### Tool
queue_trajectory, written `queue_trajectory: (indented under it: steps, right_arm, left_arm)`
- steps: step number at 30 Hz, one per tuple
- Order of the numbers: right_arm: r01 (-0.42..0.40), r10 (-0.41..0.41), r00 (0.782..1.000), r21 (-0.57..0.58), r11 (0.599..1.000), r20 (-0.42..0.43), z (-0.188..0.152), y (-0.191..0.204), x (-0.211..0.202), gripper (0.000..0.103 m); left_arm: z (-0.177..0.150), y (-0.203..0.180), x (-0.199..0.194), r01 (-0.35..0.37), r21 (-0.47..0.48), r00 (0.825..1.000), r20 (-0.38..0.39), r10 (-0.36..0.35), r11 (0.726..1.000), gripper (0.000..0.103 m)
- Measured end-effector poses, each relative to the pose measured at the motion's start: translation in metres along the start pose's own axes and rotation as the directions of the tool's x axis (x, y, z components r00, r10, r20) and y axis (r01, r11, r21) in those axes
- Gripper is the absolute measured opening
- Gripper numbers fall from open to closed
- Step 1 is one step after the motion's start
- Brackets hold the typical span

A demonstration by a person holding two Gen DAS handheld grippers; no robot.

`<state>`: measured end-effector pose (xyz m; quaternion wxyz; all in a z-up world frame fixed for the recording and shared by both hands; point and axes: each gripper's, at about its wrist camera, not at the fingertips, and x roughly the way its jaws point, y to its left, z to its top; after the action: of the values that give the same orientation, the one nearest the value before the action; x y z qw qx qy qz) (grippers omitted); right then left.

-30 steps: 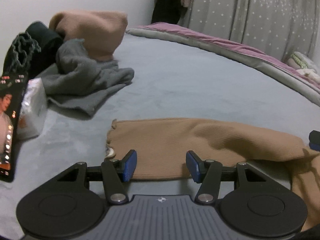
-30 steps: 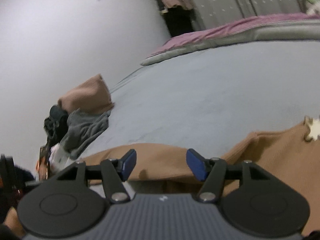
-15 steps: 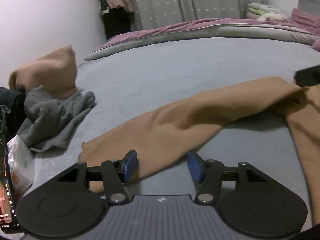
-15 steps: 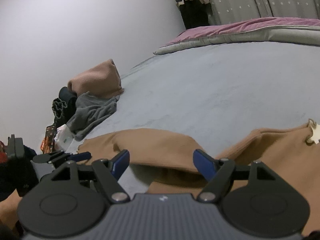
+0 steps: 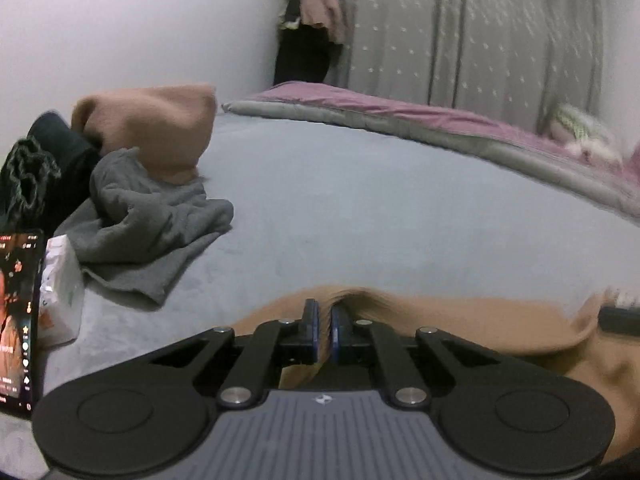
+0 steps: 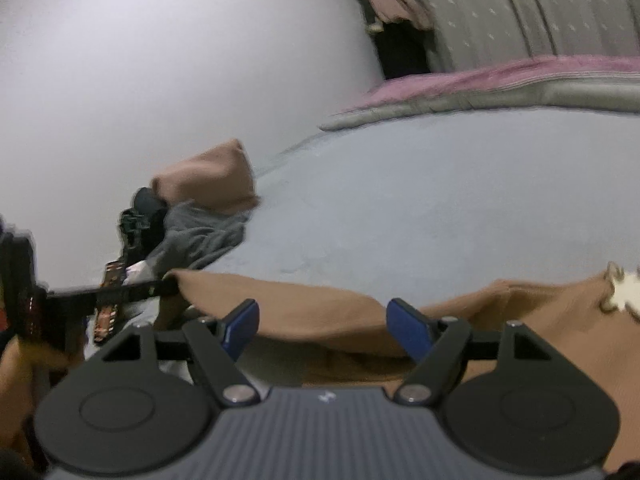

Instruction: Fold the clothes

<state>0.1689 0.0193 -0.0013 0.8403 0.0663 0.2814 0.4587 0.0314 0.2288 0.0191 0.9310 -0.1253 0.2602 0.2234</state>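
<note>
Pinching tan sweater edge: left gripper. Right gripper jaws spread above it; grey top w/ phone nearby.

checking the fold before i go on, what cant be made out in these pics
- Left wrist view: the tan garment is motion-blurred, and the left gripper body hides its near part.
- Right wrist view: the garment's right side runs off the frame edge; the right gripper body covers its lower edge.
- Phone: cut off by the left edge.
</note>
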Motion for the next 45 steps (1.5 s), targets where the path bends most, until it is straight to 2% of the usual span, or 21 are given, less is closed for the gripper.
queue_trajectory:
  steps: [5,9,13,22,27,32,33,35,37,41,43,45]
  right_arm:
    - [-0.093,0.095,0.995,-0.069,0.993,0.026,0.000,0.007,-0.016,0.068]
    - [-0.099,0.098,0.995,-0.076,0.992,-0.014,-0.003,0.009,-0.005,0.058]
    - [-0.066,0.065,0.997,-0.032,0.997,-0.042,-0.007,0.002,0.013,0.054]
    - [0.128,-0.127,0.992,0.056,0.990,-0.024,-0.018,-0.022,0.035,0.051]
    - [0.165,-0.167,0.986,0.093,0.982,0.018,-0.019,-0.027,0.037,0.051]
    - [0.188,-0.191,0.981,0.118,0.975,0.015,-0.020,-0.031,0.042,0.051]
    - [0.192,-0.194,0.981,0.119,0.974,0.012,-0.020,-0.031,0.043,0.051]
    - [0.196,-0.199,0.980,0.118,0.974,0.010,-0.020,-0.030,0.044,0.051]
    - [0.197,-0.200,0.980,0.118,0.973,0.012,-0.021,-0.030,0.044,0.051]
    - [0.198,-0.201,0.979,0.123,0.972,0.012,-0.026,-0.028,0.041,0.051]
    - [0.200,-0.203,0.979,0.125,0.972,0.010,-0.026,-0.028,0.041,0.051]
    - [0.202,-0.204,0.979,0.126,0.971,0.009,-0.026,-0.029,0.042,0.052]
  left_arm:
    - [0.033,0.007,0.003,0.044,-0.131,0.998,-0.029,-0.048,0.990,0.007]
    - [0.052,0.006,0.022,0.038,-0.173,0.998,-0.042,-0.046,0.984,0.007]
    - [0.070,0.000,0.055,0.023,-0.185,0.997,-0.069,-0.036,0.982,0.006]
    - [0.101,-0.013,0.147,-0.024,-0.229,0.986,-0.165,-0.014,0.973,0.006]
    - [0.108,-0.029,0.190,-0.032,-0.189,0.982,-0.191,-0.004,0.982,0.007]
    - [0.109,-0.038,0.219,-0.014,-0.173,0.977,-0.214,-0.023,0.985,0.008]
    - [0.110,-0.039,0.221,-0.013,-0.154,0.978,-0.207,-0.020,0.988,0.011]
    - [0.112,-0.039,0.222,-0.017,-0.116,0.984,-0.180,-0.004,0.993,0.026]
    - [0.117,-0.036,0.221,-0.052,-0.068,0.990,-0.138,0.042,0.996,0.038]
    - [0.126,-0.020,0.216,-0.105,-0.042,0.989,-0.109,0.100,0.994,0.042]
    - [0.125,-0.009,0.209,-0.092,-0.068,0.990,-0.111,0.084,0.993,0.048]
    - [0.124,0.002,0.203,-0.072,-0.095,0.992,-0.113,0.061,0.993,0.051]
